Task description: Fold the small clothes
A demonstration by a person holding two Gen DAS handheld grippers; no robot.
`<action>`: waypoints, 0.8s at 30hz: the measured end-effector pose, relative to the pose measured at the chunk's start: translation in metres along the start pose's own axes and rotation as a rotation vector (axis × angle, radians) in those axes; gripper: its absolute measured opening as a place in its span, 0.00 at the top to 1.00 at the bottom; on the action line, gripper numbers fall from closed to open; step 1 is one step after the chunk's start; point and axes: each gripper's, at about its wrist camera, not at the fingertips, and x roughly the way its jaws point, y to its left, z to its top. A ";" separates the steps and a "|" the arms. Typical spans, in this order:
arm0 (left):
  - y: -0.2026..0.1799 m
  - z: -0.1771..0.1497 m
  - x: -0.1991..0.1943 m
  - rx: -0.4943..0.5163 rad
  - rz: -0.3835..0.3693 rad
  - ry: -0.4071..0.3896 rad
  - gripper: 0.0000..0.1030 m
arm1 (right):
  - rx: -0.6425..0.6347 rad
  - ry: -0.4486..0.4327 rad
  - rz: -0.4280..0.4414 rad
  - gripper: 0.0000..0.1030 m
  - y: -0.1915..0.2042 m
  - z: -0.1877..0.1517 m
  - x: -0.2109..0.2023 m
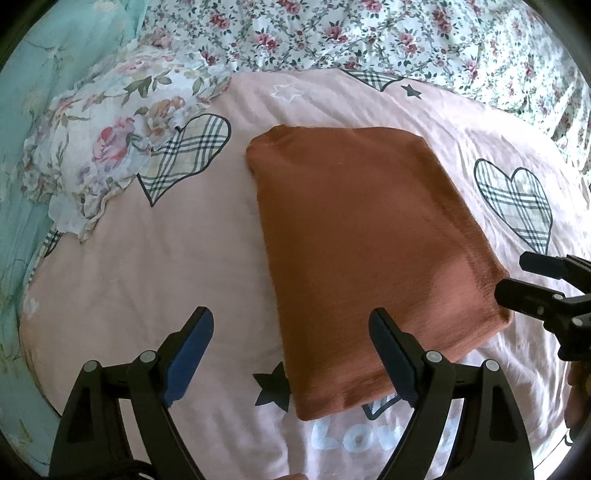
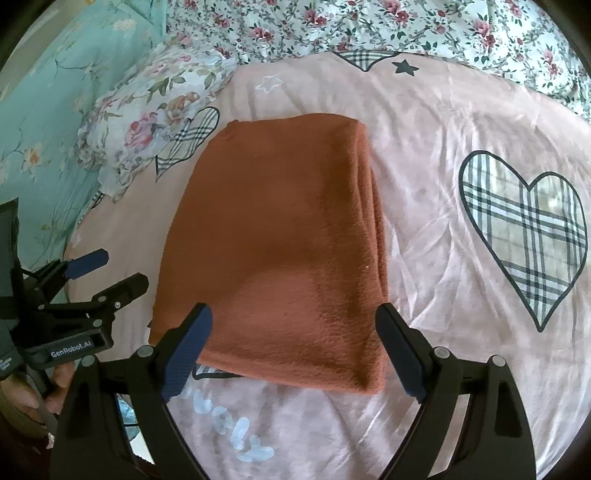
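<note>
A rust-orange garment (image 1: 365,236) (image 2: 280,243) lies folded into a thick rectangle on the pink bedspread (image 1: 147,258) (image 2: 443,147). My left gripper (image 1: 291,321) hovers open over the garment's near left corner, nothing between its blue pads. My right gripper (image 2: 295,317) stands open above the garment's near edge, its fingers spread about as wide as the fold and clear of the cloth. Each gripper shows in the other's view: the right gripper (image 1: 517,277) at the garment's right corner, the left gripper (image 2: 110,269) at the left edge, open.
A floral pillow (image 1: 110,147) (image 2: 155,118) lies at the upper left, partly on the bedspread. A flowered sheet (image 1: 369,33) runs along the back and teal bedding (image 1: 37,74) along the left. A hand (image 2: 55,391) holds the left gripper's handle.
</note>
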 end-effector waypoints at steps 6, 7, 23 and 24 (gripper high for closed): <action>-0.007 0.001 -0.001 0.014 -0.005 -0.007 0.16 | 0.008 -0.008 0.005 0.13 -0.002 0.001 -0.001; -0.008 0.001 -0.001 0.016 -0.005 -0.008 0.16 | 0.007 -0.009 0.007 0.13 -0.002 0.001 -0.002; -0.011 0.001 -0.005 0.027 -0.003 -0.016 0.16 | 0.002 -0.019 0.015 0.13 0.001 0.003 -0.004; -0.012 0.001 -0.005 0.026 -0.003 -0.016 0.16 | 0.001 -0.019 0.016 0.13 0.001 0.003 -0.004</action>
